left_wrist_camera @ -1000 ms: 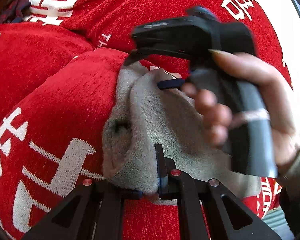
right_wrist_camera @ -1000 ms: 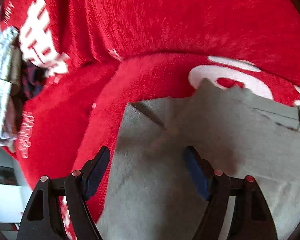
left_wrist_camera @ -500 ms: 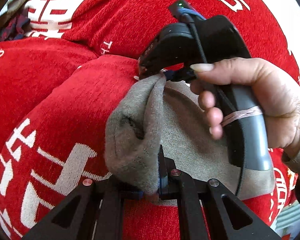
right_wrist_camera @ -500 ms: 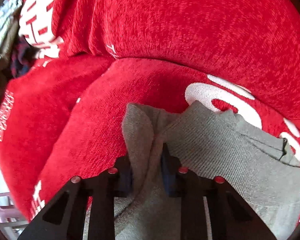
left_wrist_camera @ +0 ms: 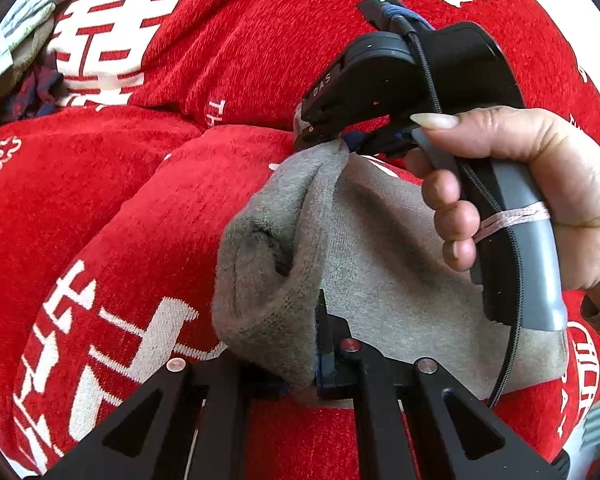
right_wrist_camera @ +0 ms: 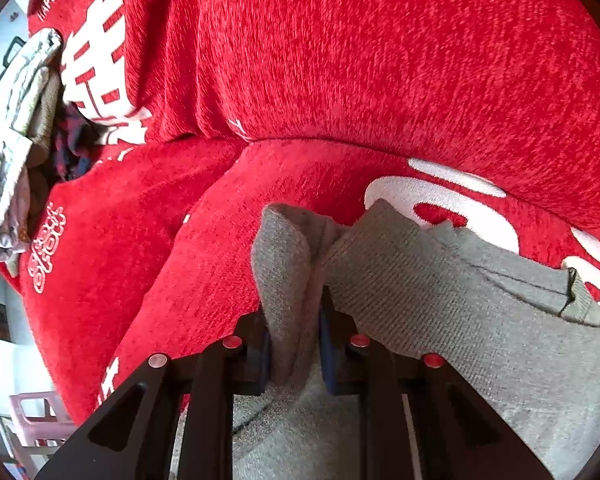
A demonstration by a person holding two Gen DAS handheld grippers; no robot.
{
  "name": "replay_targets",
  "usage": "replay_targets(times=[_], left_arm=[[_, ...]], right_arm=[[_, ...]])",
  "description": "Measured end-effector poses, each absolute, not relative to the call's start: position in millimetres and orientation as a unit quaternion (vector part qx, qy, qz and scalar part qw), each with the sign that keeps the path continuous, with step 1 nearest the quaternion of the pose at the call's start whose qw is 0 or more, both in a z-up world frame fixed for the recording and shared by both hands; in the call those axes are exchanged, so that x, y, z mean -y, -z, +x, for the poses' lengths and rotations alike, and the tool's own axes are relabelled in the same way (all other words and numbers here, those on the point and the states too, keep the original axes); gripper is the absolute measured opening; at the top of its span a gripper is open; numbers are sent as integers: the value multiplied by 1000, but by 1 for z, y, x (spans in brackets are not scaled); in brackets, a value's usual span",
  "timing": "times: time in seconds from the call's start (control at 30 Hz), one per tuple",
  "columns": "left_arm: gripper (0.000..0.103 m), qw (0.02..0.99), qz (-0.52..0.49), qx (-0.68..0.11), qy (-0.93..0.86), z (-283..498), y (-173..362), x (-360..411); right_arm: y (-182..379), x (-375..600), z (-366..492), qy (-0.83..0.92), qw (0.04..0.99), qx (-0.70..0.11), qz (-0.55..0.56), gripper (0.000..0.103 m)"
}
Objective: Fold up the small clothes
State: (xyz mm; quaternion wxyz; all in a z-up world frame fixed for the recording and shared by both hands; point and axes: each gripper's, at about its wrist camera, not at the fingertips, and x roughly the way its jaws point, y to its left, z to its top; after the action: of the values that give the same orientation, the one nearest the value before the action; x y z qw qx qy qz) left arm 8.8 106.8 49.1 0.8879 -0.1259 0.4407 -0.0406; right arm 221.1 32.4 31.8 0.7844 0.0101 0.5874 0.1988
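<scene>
Slippage was the main risk at this moment. Left tool (left_wrist_camera: 300,376) was clamped on the near edge of the grey garment (left_wrist_camera: 380,264), but the bite looked shallow: only a thin hem sat between the pads while a bulky rolled lobe of knit bulged out to the left of the jaws. If that hand pulled harder or rolled the wrist, the hem could prob. slide out & the bunched part drop back onto the red blanket (left_wrist_camera: 148,208).

Moving right, the right tool (left_wrist_camera: 342,142) gripped the far corner of the same piece, w/ the person's right hand (left_wrist_camera: 540,184) wrapped round its handle. Its jaws had just been closing; in the right wrist view they were together on a pinched ridge of knit (right_wrist_camera: 294,344), cloth pressed between both pads. That pinch took a thick fold, maybe more than one layer, so the fold line could come out crooked, or a hidden layer get dragged along.

Other hazards, as I judged them: the two holds sat close & the cloth between was slack & twisted, so lifting unevenly might bunch it rather than flatten it. Plush blanket beneath was lumpy, not a flat table, so creases wouldn't press cleanly.

Position: garment lay on the blanket's raised hump, stretched between both tools, its right-hand part spread out flat past the right tool toward an open hem (right_wrist_camera: 568,288). Pile of other small clothes (right_wrist_camera: 16,152) sat well apart at far left.
</scene>
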Motion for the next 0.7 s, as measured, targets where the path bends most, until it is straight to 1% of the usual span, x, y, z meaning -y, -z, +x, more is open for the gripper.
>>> replay_targets(times=[0.33,0.7], left_arm=[[9,897,-83,-434,30,4,-65,-86],[9,902,-39,-430,32,1,-83,-50]], right_arm=[[-45,5,220,-227,783,-575,71,20],[-67,43,215,-238,790,-557,100,20]])
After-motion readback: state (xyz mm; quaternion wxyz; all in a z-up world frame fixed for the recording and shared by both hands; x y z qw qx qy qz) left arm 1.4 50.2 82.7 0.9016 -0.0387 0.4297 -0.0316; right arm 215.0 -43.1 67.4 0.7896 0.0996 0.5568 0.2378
